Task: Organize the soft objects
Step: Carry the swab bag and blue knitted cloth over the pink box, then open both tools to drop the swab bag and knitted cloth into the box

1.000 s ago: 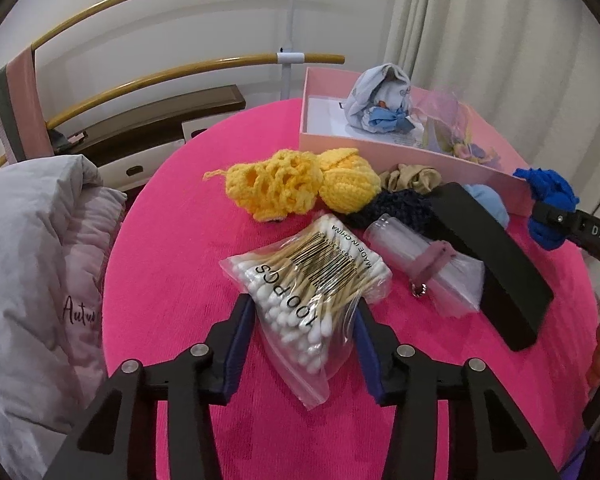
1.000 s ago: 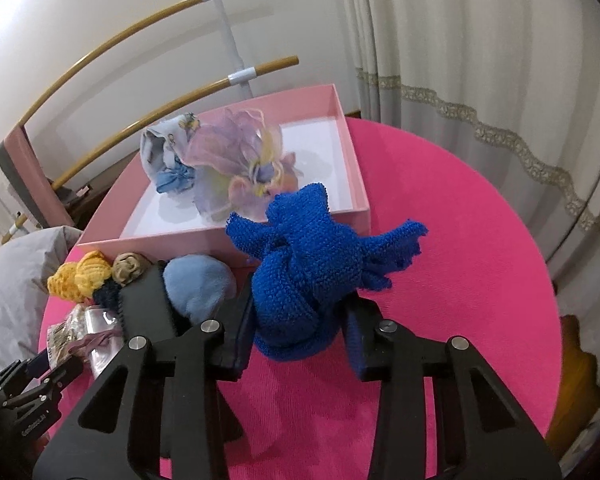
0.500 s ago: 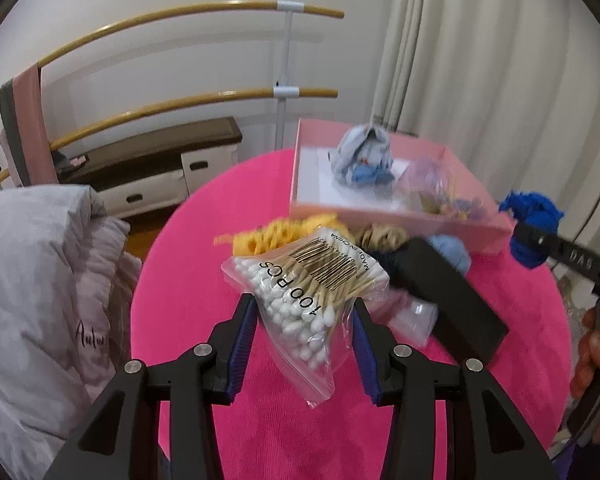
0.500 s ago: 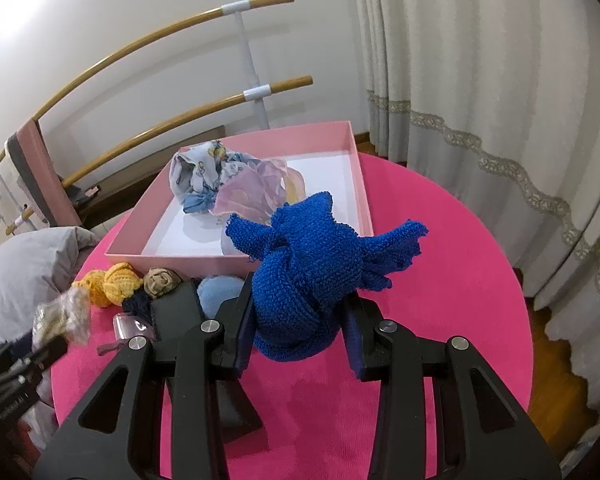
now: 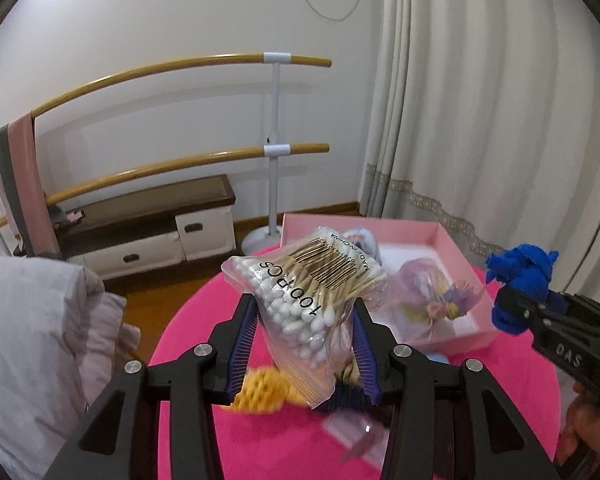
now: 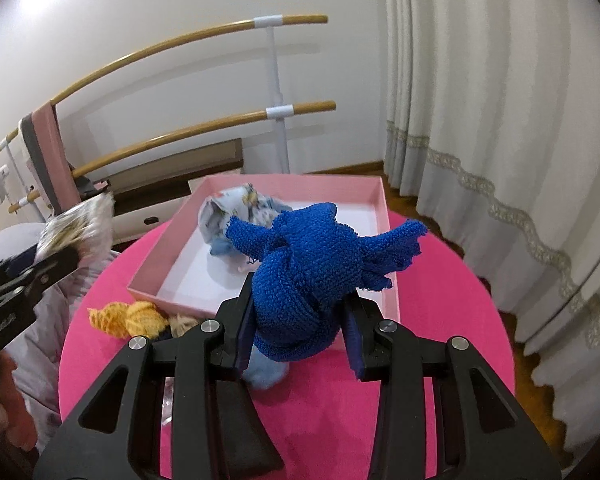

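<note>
My left gripper [image 5: 304,336] is shut on a clear bag of cotton swabs [image 5: 312,292], held up above the pink round table [image 5: 188,336]. My right gripper [image 6: 298,320] is shut on a knotted blue knit cloth [image 6: 312,276], raised near the front edge of the pink box [image 6: 172,256]. The box holds a pale printed cloth bundle [image 6: 236,208] and a sheer lilac scrunchie [image 5: 428,292]. A yellow crochet piece [image 6: 128,316] lies on the table beside the box. The right gripper with the blue cloth [image 5: 520,280] shows at the right of the left wrist view.
A light blue soft ball [image 6: 264,372], a tan scrunchie [image 6: 182,322] and a black block [image 6: 236,420] lie on the table below my right gripper. A grey padded garment [image 5: 40,340] sits left of the table. Wooden ballet bars [image 5: 180,68] and curtains [image 5: 500,120] stand behind.
Both grippers have risen from the table with their loads. The swab bag was lifted off the table surface, and the blue cloth now hangs higher, by the box's front edge.
</note>
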